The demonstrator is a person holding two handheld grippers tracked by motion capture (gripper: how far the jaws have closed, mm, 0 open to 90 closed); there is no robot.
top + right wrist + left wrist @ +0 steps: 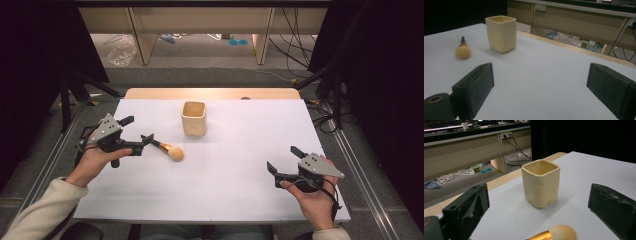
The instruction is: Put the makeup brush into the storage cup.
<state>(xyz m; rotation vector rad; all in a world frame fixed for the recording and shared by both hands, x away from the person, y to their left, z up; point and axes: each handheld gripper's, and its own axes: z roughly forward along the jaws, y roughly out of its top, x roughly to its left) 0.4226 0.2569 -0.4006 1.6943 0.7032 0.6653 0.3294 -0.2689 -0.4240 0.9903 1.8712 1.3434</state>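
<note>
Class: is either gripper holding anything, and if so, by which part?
Nothing is held. The left gripper is open over the brush handle; the right gripper is open.

The high view looks forward and down over the white-covered table (215, 185); both gripper views sit low, close above it, sharing the cream square ceramic cup (541, 183) and tan-bristled makeup brush (463, 51)
</note>
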